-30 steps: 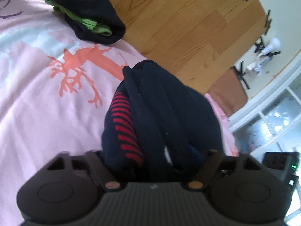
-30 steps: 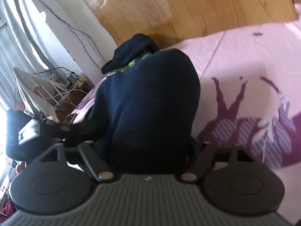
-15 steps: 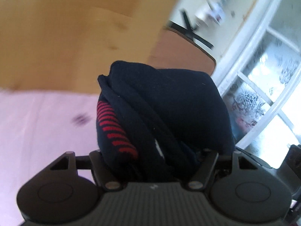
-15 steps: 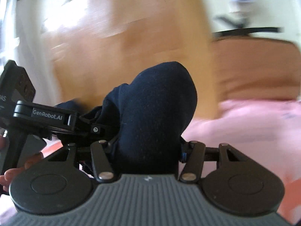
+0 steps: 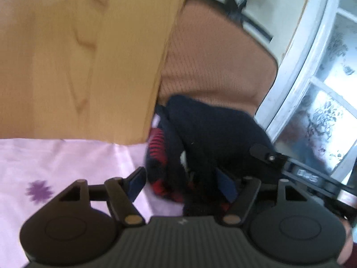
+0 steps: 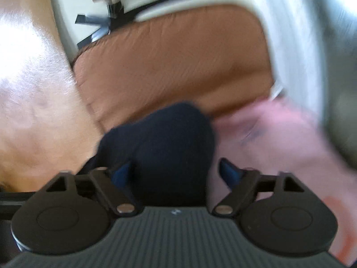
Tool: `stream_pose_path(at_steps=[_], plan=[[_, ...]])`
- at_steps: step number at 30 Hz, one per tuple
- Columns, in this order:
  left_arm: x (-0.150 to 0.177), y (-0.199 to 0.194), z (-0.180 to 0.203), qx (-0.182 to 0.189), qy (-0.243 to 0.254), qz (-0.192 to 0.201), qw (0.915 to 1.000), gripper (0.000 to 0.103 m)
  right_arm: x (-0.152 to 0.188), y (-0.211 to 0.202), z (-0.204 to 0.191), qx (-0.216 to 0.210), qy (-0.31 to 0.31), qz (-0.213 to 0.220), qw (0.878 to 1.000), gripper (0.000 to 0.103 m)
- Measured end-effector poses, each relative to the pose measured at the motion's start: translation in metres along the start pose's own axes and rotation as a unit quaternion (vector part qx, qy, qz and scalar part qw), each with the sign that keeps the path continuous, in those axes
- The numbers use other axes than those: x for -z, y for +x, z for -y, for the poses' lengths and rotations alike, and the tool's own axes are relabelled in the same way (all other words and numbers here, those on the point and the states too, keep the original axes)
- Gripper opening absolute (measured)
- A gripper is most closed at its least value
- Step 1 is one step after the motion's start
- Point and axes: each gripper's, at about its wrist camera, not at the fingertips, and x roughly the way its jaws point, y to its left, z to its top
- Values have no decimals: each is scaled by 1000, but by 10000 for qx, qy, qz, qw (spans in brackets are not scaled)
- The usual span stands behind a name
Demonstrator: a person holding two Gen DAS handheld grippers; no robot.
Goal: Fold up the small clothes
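- The left wrist view shows red stripes on the dark navy bundle of clothes; the right wrist view shows only plain navy cloth and is blurred.
- The left view alone shows the other tool's black arm coming in from the right and touching the bundle's right side.
- The bundle lies at the corner of the bed, on the pink sheet, which carries a purple flower print.
- Just beyond the bundle the sheet ends; past that edge are a wooden floor and a brown mat.
- To the right a white window frame stands close to the bundle, so room is tight there; the sheet lies open to the left.
- The left tongs are released: the 2 fingers stand apart, the left one clear of the cloth, the right one against it.
- The right tongs are also spread, the blue pads showing, with the bundle lying loosely between them.
- Both tools point down and forward at the bed's corner.
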Motion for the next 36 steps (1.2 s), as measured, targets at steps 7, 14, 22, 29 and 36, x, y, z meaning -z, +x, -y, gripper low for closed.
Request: stream_pose_path(at_steps=[7,14,22,29,36], plan=[[39,-72,11,-1086,368,233,9931,81,3,-42,-22,693,-205,263,9970,91],[95,-111,16,-1933,756,-242,9779,86,61,-114,-52,775,-19,-306,9965,91],[130,-154,32,-2341,1545,-12,9598,100,112,-166,-83,1204,251,-281,9920,93],[134,-167,22,-2418,1312,89,9614,102,124,-174,-91,1380,328,-384,9892,94],[137,-168,26,-2415,1464,158,9592,103,126,-177,-89,1438,416,-356,9881,95]])
